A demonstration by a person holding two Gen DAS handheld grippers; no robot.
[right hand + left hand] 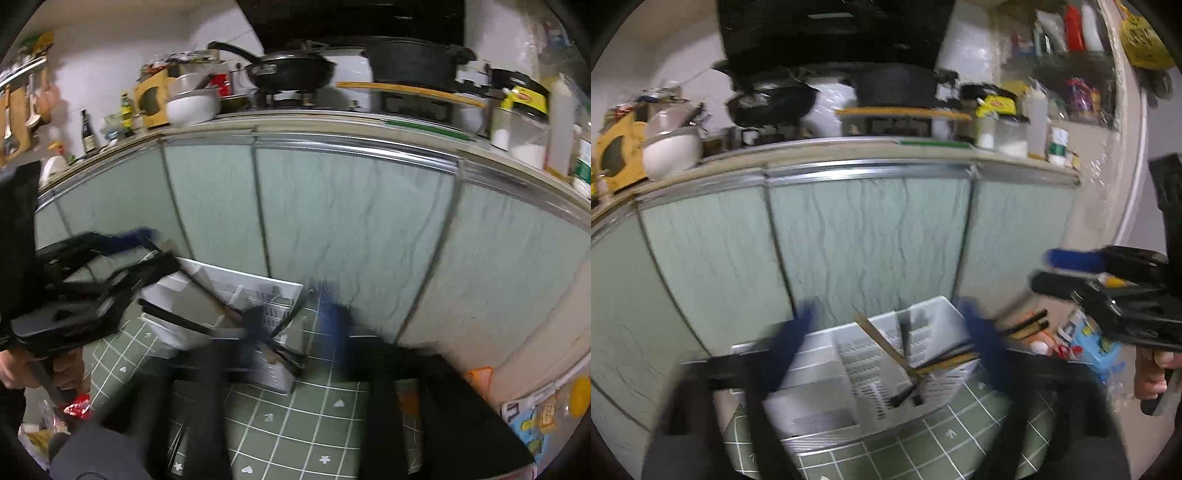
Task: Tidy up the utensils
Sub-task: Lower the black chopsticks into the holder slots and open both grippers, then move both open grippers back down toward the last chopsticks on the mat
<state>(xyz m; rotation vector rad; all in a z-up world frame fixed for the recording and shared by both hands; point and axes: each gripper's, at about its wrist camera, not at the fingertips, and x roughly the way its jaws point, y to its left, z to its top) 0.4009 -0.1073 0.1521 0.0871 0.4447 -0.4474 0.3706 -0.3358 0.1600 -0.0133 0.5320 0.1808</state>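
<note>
A white utensil organizer (871,373) is being shown at the lower centre of the left wrist view, lying on a green mat with a white grid (923,450) on the floor, just in front of pale green cabinet doors (864,240). Several chopsticks (886,347) are being held in its slotted compartments, crossed over one another and tilted; more dark chopsticks (1023,325) are lying outside it, to the right. In the right wrist view the same organizer (255,291) is being seen at the lower centre, partly hidden.

The left gripper (886,325) is being held just above the organizer, its blue fingers (798,332) spread wide apart with nothing between them. The right gripper (295,317) is likewise being kept released, blue fingers (334,325) parted over the mat and the organizer's corner; motion blur is softening both. Each gripper is being seen from the other camera: the right one (1108,288) at the right edge, the left one (96,280) at the left edge.

Above the cabinet doors, the counter (332,125) is being crossed by a metal trim. A black frying pan (291,70), a dark pot (413,62), a white bowl (192,103) and bottles (88,129) are being carried on it, in the upper part of the frame. Colourful packaging (1089,343) is lying on the floor at the lower right.
</note>
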